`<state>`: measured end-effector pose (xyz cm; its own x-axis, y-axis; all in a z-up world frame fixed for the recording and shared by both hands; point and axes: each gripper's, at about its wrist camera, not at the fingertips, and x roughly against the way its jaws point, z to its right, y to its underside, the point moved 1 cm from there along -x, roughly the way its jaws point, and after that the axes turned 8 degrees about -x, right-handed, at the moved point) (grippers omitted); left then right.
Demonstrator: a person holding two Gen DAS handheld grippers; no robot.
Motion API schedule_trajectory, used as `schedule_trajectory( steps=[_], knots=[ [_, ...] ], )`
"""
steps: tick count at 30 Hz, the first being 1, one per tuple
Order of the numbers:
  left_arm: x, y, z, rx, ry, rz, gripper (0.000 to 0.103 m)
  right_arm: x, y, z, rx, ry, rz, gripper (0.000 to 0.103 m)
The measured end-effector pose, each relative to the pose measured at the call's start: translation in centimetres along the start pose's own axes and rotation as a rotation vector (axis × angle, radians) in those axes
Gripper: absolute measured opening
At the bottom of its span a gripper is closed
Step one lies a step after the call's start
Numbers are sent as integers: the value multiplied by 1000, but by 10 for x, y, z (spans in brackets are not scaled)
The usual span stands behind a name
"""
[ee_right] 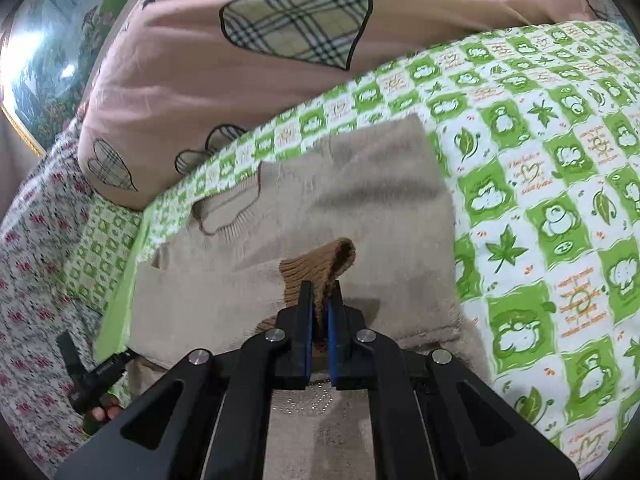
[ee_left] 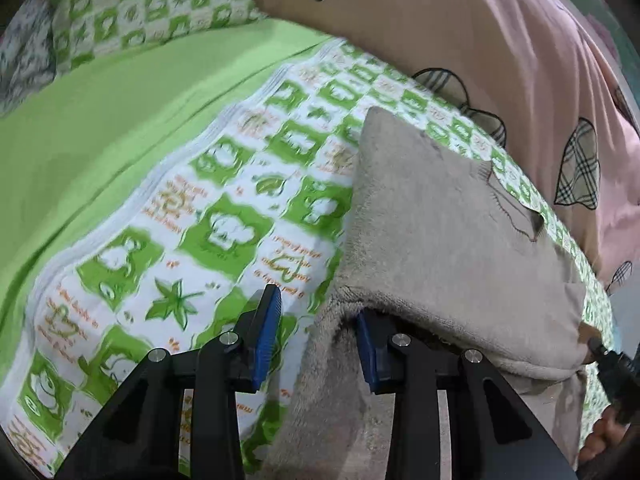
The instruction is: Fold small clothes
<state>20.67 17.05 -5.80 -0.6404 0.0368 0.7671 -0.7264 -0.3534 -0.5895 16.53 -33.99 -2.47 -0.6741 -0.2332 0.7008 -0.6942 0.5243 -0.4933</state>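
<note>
A small beige fleece garment [ee_left: 440, 220] lies on a green-and-white patterned bedsheet [ee_left: 208, 208]. My left gripper [ee_left: 316, 316] is open, its blue pads [ee_left: 266, 340] wide apart, with the garment's folded edge draped over the right-hand finger. In the right wrist view the same garment [ee_right: 360, 184] lies spread out, and my right gripper [ee_right: 321, 300] is shut on its brown ribbed cuff [ee_right: 320, 268], holding it up above the fabric. The other gripper [ee_right: 86, 376] shows at the lower left of that view.
A pink quilt with plaid hearts [ee_right: 260, 52] is bunched along the far side of the bed. A plain green sheet [ee_left: 100, 120] lies to the left. A floral red-and-white fabric [ee_right: 36, 260] hangs off the bed's left edge.
</note>
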Motion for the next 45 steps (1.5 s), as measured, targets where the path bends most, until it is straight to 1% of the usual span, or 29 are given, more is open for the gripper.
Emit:
schedule_trajectory(
  steps=[4, 7, 8, 9, 10, 11, 12, 14, 16, 17, 18, 19, 20, 21, 22, 23, 24, 25, 26, 27, 28, 29, 30, 32, 34, 37, 39, 42, 45],
  knots=[
    [11, 3, -1, -61, 44, -33, 36, -7, 0, 1, 23, 25, -21, 7],
    [32, 2, -4, -99, 146, -9, 38, -8, -1, 6, 6, 12, -31, 10],
    [38, -1, -5, -110, 164, 3, 43, -8, -1, 8, -7, 6, -36, 16],
    [41, -5, -5, -117, 176, 12, 53, -6, -1, 13, -23, -6, -33, 21],
    [42, -11, -5, -122, 182, 17, 58, -4, 0, 16, -31, -13, -27, 31],
    [40, -18, -3, -125, 183, 15, 62, -2, 0, 19, -44, -22, -17, 37],
    [34, -25, -1, -131, 190, 7, 62, 1, 1, 22, -56, -34, -4, 38],
    [19, -36, 4, -135, 207, -15, 64, -1, 2, 23, -59, -41, -16, 38],
    [-6, -47, 9, -131, 209, -55, 64, -8, 5, 20, -38, -22, -45, 38],
    [-18, -52, 11, -130, 205, -76, 64, -12, 6, 15, -12, -17, -62, 36],
    [-30, -56, 14, -131, 189, -92, 64, -14, 8, 8, 28, -15, -80, 29],
    [-39, -59, 16, -134, 173, -105, 64, -11, 9, -1, 70, -3, -76, 7],
    [-46, -63, 18, -132, 166, -109, 64, -6, 8, -5, 86, -10, -61, 7],
    [-51, -65, 20, -130, 170, -110, 66, 8, 5, -11, 96, -55, -17, 7],
    [-56, -68, 21, -128, 178, -110, 69, 15, 4, -13, 97, -76, 8, 7],
    [-60, -71, 22, -125, 196, -112, 77, 22, 2, -14, 95, -87, 33, 7],
    [-64, -74, 23, -122, 215, -111, 80, 23, 0, -13, 91, -72, 32, 7],
    [-69, -78, 25, -122, 222, -110, 80, 20, 0, -12, 92, -52, 18, 7],
    [-71, -79, 26, -126, 219, -107, 78, 14, 1, -10, 101, -20, -4, 7],
    [-73, -81, 28, -135, 217, -101, 70, 9, 3, -8, 106, -3, -17, 7],
    [-72, -82, 31, -150, 214, -82, 57, 5, 5, -6, 104, 8, -29, 7],
    [-69, -83, 34, -169, 225, -71, 18, 3, 8, -4, 99, 11, -35, 7],
    [-66, -83, 36, -182, 232, -53, 12, 3, 9, -3, 91, 9, -28, 7],
    [-55, -82, 39, -204, 189, 29, 10, 6, 9, -1, 81, -3, -4, 7],
    [-55, -80, 39, -202, 153, 58, 9, 0, 10, -1, 87, 40, -9, 8],
    [-63, -79, 31, -166, 101, 46, 9, -18, 11, 3, 77, 95, -62, 11],
    [-64, -81, 25, -139, 91, 42, 11, -19, 12, 6, 66, 111, -63, 13],
    [-52, -80, 16, -118, 70, 47, 14, -3, 15, 7, 42, 115, -42, 15],
    [-29, -72, 7, -103, 87, 56, 14, 17, 23, 6, 29, 113, -28, 27]
  ],
)
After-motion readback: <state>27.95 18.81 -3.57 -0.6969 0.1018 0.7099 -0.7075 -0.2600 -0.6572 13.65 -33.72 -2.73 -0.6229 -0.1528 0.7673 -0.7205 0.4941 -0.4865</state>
